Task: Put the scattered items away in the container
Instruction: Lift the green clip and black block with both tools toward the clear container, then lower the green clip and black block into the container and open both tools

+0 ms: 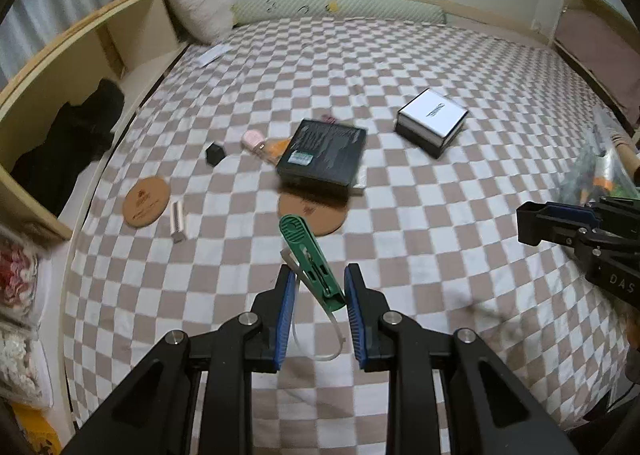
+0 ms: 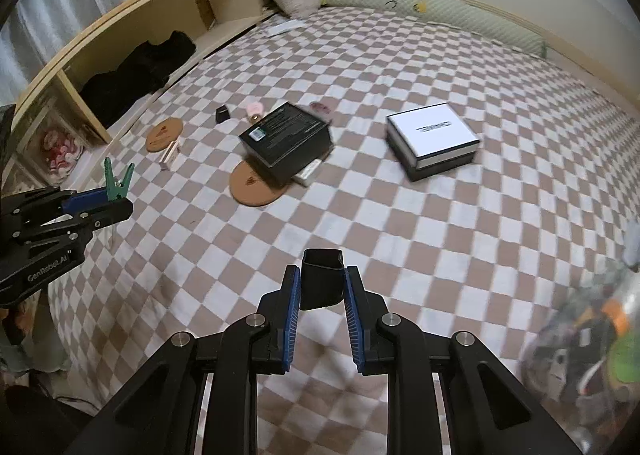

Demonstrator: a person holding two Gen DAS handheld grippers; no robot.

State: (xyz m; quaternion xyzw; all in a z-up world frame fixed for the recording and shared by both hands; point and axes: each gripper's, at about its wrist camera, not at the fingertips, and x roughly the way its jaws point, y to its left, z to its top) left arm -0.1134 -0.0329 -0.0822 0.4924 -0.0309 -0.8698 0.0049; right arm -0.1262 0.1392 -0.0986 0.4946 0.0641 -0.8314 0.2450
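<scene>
My left gripper (image 1: pixel 319 279) is shut on a green clothespin (image 1: pixel 310 255) with a white cable tie hanging from it, held above the checkered bed. It also shows in the right wrist view (image 2: pixel 116 191). My right gripper (image 2: pixel 322 279) is shut on a small black cup-like case (image 2: pixel 322 279), also held above the bed; this gripper shows at the right in the left wrist view (image 1: pixel 560 223). A clear plastic container (image 2: pixel 588 339) with several items inside sits at the right edge. Two cork coasters (image 1: pixel 146 201) (image 1: pixel 316 215), a black box (image 1: pixel 324 153) and a white-lidded box (image 1: pixel 432 121) lie on the bed.
A small black cube (image 1: pixel 215 153), a pink item (image 1: pixel 253 139), an orange item (image 1: pixel 276 149) and a small pale stick box (image 1: pixel 177 221) lie mid-bed. A wooden shelf (image 1: pixel 80 43) with dark clothing runs along the left. Pillows (image 1: pixel 200 3) lie at the headboard.
</scene>
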